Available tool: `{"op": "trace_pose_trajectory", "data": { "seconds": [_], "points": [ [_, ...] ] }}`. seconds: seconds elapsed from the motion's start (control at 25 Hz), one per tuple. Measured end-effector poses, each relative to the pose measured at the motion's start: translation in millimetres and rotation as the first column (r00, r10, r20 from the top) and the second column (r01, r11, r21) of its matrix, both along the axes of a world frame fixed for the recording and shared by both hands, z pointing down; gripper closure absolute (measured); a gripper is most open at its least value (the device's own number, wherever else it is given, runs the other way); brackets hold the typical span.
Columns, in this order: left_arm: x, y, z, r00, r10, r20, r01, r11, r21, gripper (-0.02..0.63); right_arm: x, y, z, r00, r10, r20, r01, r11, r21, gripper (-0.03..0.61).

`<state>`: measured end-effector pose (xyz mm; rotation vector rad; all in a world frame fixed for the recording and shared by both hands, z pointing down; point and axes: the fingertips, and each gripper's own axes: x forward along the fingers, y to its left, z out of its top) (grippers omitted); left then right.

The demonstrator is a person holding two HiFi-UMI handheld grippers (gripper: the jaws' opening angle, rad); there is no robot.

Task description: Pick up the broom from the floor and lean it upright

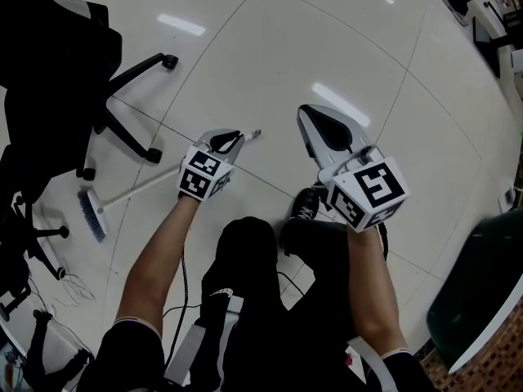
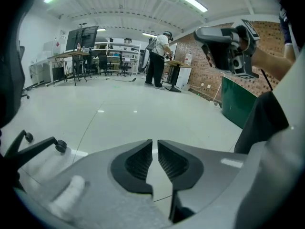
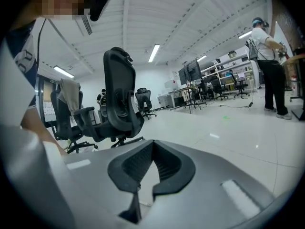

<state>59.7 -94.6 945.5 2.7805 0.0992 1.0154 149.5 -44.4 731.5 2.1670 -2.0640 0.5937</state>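
The broom (image 1: 139, 189) lies flat on the white tiled floor, its bluish brush head (image 1: 91, 216) at the left and its thin pale handle running up to the right. My left gripper (image 1: 237, 135) hangs over the handle's far end and hides part of it. Its jaws stand a narrow slit apart with only floor showing between them (image 2: 155, 144). My right gripper (image 1: 309, 117) is to the right of the handle's tip, apart from the broom. Its tips meet with nothing held (image 3: 153, 144). Neither gripper view shows the broom.
A black office chair (image 1: 57, 47) with a wheeled base (image 1: 135, 109) stands just left of the broom. Loose cables (image 1: 69, 288) lie near the brush head. A dark green bin (image 1: 482, 292) sits at the right. More chairs (image 3: 119, 104) and a standing person (image 2: 157, 58) are farther off.
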Motion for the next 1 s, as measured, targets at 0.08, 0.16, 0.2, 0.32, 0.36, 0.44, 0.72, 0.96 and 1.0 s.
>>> {"op": "trace_pose_trajectory", "data": {
  "seconds": [0.08,0.16,0.2,0.32,0.36,0.44,0.72,0.96,1.0],
  "points": [
    [4.1,-1.1,34.5,1.0,0.01,0.01,-0.01,1.0,-0.007,0.565,-2.4,-3.1,27.8,0.999,0.036,0.036,-0.036,0.999,-0.003,0.575],
    [5.3,-0.4,68.2,0.999,0.026,0.027,-0.025,1.0,-0.017,0.552,-8.2,-3.4,57.9,0.994,0.072,0.081,-0.071,0.997,-0.017,0.575],
    [5.3,-0.3,84.6,0.999,0.033,0.038,-0.032,0.999,-0.02,0.545,-11.4,-2.3,73.8,0.991,0.085,0.099,-0.082,0.996,-0.033,0.575],
    [5.2,-5.5,130.6,0.996,0.048,0.075,-0.047,0.999,-0.013,0.518,-18.9,1.3,122.3,0.99,0.096,0.107,-0.083,0.99,-0.116,0.575],
    [4.6,-7.1,144.4,0.995,0.057,0.088,-0.056,0.998,-0.01,0.507,-20.8,2.6,137.1,0.99,0.098,0.101,-0.083,0.986,-0.143,0.575],
    [1.9,-7.4,170.2,0.989,0.087,0.118,-0.087,0.996,-0.008,0.486,-24.1,6.3,161.9,0.989,0.111,0.101,-0.092,0.979,-0.181,0.575],
    [-2.6,-5.9,233.3,0.96,0.193,0.204,-0.196,0.981,-0.007,0.445,-31.9,9.8,208.9,0.978,0.163,0.129,-0.134,0.97,-0.204,0.575],
    [-9.9,3.8,267.4,0.92,0.282,0.273,-0.294,0.956,0.002,0.444,-33.6,18.8,239.8,0.973,0.187,0.135,-0.149,0.956,-0.252,0.575],
    [-12.5,5.7,273.4,0.911,0.295,0.29,-0.308,0.951,0.001,0.444,-34.7,20.9,243.1,0.972,0.189,0.137,-0.15,0.955,-0.257,0.575]
  ]
}}
